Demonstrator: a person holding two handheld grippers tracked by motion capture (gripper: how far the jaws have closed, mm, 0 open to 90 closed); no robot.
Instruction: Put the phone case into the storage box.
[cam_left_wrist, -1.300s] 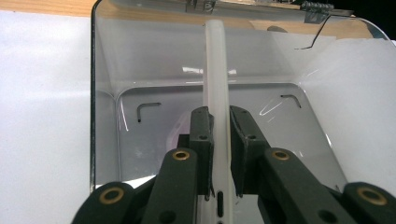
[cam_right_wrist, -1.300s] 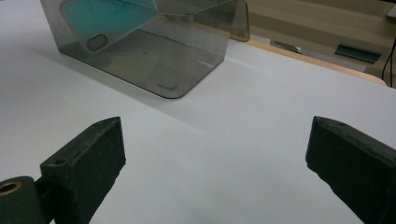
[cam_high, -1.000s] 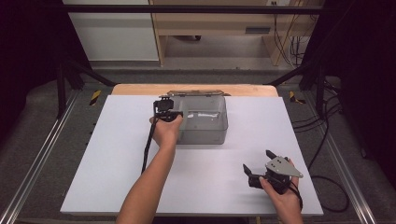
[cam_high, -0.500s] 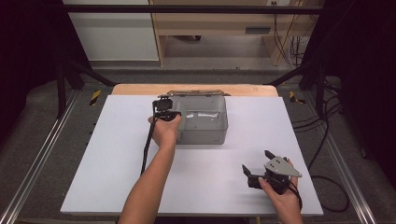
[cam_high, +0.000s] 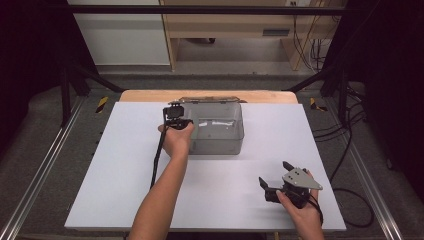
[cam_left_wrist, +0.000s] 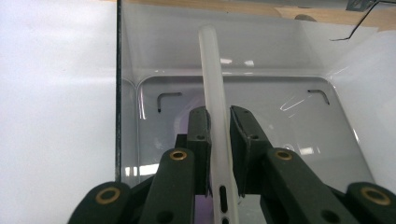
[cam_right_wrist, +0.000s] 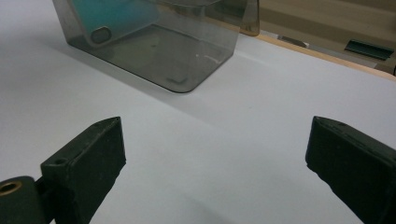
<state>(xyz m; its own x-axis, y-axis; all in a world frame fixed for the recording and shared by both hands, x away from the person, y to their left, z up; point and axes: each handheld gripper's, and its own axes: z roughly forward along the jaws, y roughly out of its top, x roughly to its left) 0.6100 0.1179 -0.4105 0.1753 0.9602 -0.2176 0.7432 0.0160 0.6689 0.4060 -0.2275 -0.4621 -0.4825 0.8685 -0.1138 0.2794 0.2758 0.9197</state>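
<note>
Two grippers in play. Left gripper (cam_high: 176, 116) sits at the 9 o'clock wall of the smoky clear plastic box (cam_high: 235, 145), which stands at 12 o'clock on the white table (cam_high: 100, 190). In the left gripper view its jaws pinch a thin, whitish phone-like slab (cam_left_wrist: 215, 112) edge-on, held over the box's interior; box floor visible beneath. In the right gripper view the slab reads teal (cam_right_wrist: 116, 16) through the tinted wall, leaning inside the box; whether its lower end touches the floor cannot be told.

Risks, as judged:
- Grip is on a narrow, smooth edge. A small twist of the wrist could let the slab pivot or slide out between the pads and drop onto the hard floor.
- Slab stands close to the 9 o'clock wall. Lowering off-line could catch that rim and lever the slab out of the pinch, or shove the light box across the table.
- Letting go while the slab is on edge would leave it to topple flat.

Pose: left forearm (cam_high: 162, 195) reaches from 6 o'clock toward 12, hand wrapped behind the gripper, cable trailing back along the arm. Right gripper (cam_high: 272, 181) rests near the table's 5 o'clock corner, well apart from the box, jaws spread wide with nothing between them, pointing toward 10 o'clock at the box.
</note>
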